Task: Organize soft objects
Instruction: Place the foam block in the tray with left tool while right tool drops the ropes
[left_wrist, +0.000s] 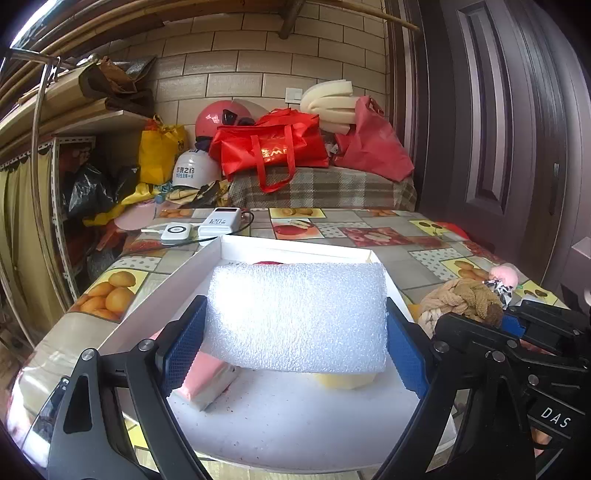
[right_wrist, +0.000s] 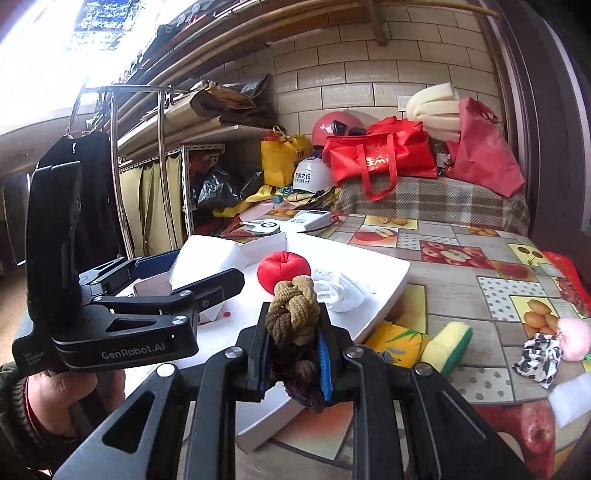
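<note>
My left gripper (left_wrist: 295, 339) is shut on a white foam block (left_wrist: 295, 317) and holds it just above the floor of a shallow white box (left_wrist: 288, 417). Under the block lie a pink-and-white sponge (left_wrist: 207, 384) and a yellow sponge (left_wrist: 347, 380). My right gripper (right_wrist: 293, 350) is shut on a brown braided rope knot (right_wrist: 293, 310) at the box's right side; the knot also shows in the left wrist view (left_wrist: 461, 299). A red apple-shaped cushion (right_wrist: 283, 267) and a white sock (right_wrist: 338, 291) lie in the box (right_wrist: 384, 269).
On the fruit-print tablecloth (right_wrist: 461, 280) to the right lie a yellow-green sponge (right_wrist: 448, 347), a yellow packet (right_wrist: 395, 341), a black-and-white scrunchie (right_wrist: 539, 358) and a pink pompom (right_wrist: 574, 338). Power banks (left_wrist: 218, 221) sit behind the box. Red bags (left_wrist: 273, 147) and helmets crowd the back.
</note>
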